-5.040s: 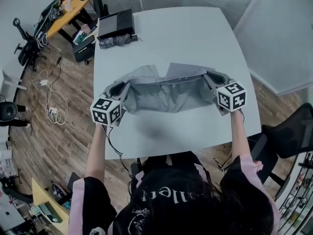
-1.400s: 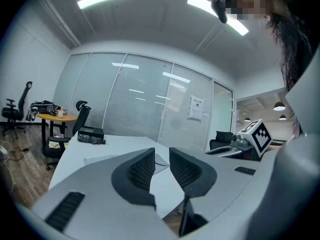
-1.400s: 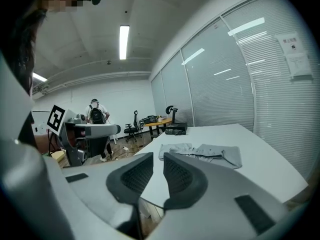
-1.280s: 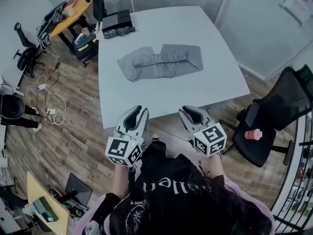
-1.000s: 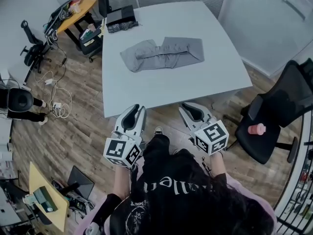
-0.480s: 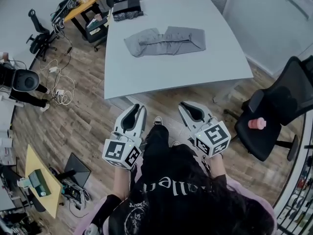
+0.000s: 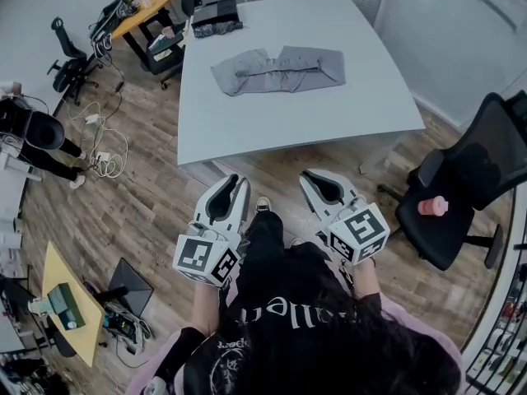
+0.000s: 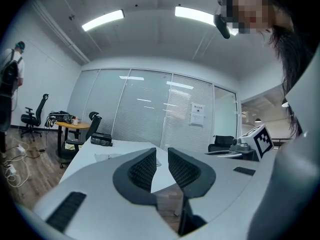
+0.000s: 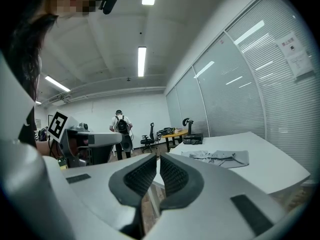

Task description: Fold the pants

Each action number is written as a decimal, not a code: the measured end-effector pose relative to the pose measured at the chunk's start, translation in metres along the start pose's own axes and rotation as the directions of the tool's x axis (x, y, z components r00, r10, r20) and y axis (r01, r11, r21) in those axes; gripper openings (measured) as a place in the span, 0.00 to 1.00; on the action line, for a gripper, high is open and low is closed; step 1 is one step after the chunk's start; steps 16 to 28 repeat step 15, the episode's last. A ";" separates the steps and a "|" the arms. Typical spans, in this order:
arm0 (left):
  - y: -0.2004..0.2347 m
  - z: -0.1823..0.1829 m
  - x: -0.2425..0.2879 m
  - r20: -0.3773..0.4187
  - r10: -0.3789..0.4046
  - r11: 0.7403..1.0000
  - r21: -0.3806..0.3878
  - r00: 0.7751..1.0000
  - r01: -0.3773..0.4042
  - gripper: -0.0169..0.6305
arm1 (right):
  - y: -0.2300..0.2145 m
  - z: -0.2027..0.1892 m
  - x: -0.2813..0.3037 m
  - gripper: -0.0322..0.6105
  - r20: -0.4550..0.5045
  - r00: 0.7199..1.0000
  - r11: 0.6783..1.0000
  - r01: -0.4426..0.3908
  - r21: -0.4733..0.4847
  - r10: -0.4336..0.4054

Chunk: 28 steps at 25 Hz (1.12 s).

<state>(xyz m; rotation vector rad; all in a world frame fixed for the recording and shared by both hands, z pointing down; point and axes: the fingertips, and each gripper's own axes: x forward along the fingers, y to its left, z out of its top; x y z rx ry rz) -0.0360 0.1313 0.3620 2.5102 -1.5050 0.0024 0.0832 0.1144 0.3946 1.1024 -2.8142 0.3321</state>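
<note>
head view: folded pants (image 7: 278, 69) lie on table (image 7: 313, 118), well beyond both hand-held grippers (image 7: 237, 181) (image 7: 307, 176).

Everything is pointing to an office: a big white table (image 7: 288, 113) is standing on wood-plank flooring (image 7: 140, 212), black swivel chairs (image 7: 465, 188) are waiting nearby, glass partitions with blinds (image 8: 145, 114) are closing the room off, strip lights (image 8: 102, 20) are glowing overhead, and a cluttered yellow desk (image 7: 140, 2) (cables (image 7: 103, 142) trailing on the floor beside it) is filling one corner.
</note>
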 end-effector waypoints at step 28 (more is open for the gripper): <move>-0.003 0.002 0.002 0.015 -0.010 1.000 -0.005 1.000 0.011 0.17 | 0.000 0.003 -0.001 0.10 0.002 1.000 1.000 -0.001 -0.018 0.001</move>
